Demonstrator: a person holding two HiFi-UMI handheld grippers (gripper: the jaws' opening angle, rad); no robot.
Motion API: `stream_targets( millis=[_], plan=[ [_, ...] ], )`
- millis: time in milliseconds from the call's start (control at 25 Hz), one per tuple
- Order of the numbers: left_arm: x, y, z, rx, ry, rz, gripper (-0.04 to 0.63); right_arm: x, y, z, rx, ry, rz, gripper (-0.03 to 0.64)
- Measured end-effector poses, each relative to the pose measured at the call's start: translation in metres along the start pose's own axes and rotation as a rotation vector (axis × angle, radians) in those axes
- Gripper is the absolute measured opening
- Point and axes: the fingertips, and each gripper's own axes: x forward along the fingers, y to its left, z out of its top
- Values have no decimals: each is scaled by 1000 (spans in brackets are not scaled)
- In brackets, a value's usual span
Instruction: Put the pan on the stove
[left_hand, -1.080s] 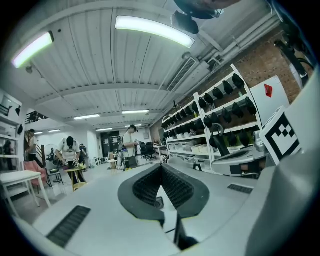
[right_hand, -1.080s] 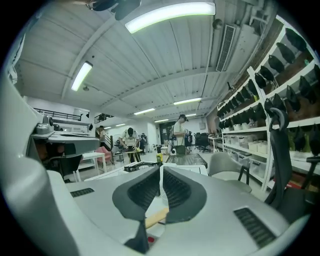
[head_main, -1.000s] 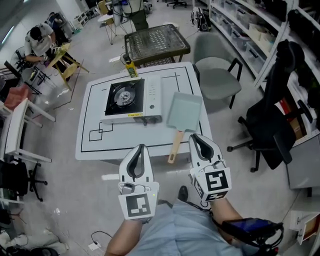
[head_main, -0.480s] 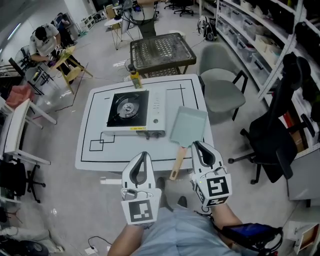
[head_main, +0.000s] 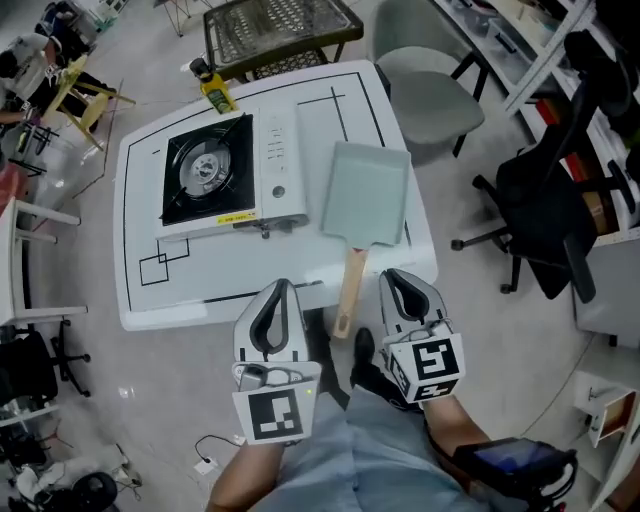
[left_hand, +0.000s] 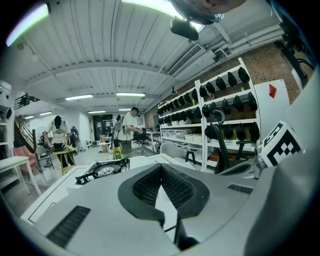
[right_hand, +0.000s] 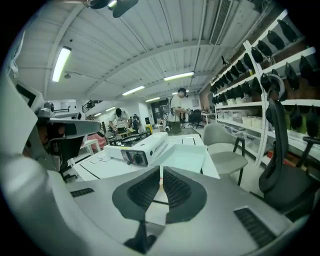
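Left gripper (head_main: 279, 292) and right gripper (head_main: 396, 280) have sunk toward the pan (head_main: 366, 194).

A white table (head_main: 230, 270) marked with black lines carries a yellow-green bottle (head_main: 212, 90) at its far left corner. Just beyond stands a wire-topped cart (head_main: 280, 20). A grey chair (head_main: 430, 95) and a black office chair (head_main: 550, 190) stand to the table's right.

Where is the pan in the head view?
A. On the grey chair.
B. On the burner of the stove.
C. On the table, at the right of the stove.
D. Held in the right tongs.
C: the pan lies flat on the white table beside the stove, its wooden handle toward the person.
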Motion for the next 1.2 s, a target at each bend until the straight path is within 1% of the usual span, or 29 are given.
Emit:
stream_targets(
  millis=[120, 200, 240, 360, 480, 520, 560, 680, 760, 960, 1080, 1200],
  plan=[
    [9, -2, -25, -9, 59, -28, 18, 6, -2, -33, 40, 63, -14, 51],
    [14, -4, -38, -9, 87, -44, 18, 9, -4, -46, 78, 81, -12, 51],
    [16, -4, -43, -9, 97, -49, 18, 10, -5, -49, 114, 83, -3, 51],
    [26, -3, -49, -6, 115, -60, 18, 13, -5, -49, 287, 65, 64, 51],
    [35, -3, -47, 1, 118, -71, 18, 15, 1, -42, 455, 51, 171, 59],
    [38, -3, -46, 2, 119, -76, 18, 17, 5, -42, 506, 58, 210, 104],
    [41, -4, -46, 4, 122, -81, 18, 20, 8, -42, 551, 69, 245, 185],
    [49, -6, -50, 5, 137, -100, 18, 27, 14, -49, 658, 106, 312, 218],
    [55, -5, -55, 3, 154, -109, 18, 33, 17, -54, 711, 134, 337, 224],
    [71, 7, -66, -4, 188, -109, 18, 54, 25, -67, 788, 207, 367, 229],
    [76, 17, -73, -13, 205, -104, 18, 67, 32, -71, 859, 223, 394, 232],
    [78, 28, -78, -20, 217, -95, 18, 78, 36, -72, 923, 230, 399, 230]
  ],
)
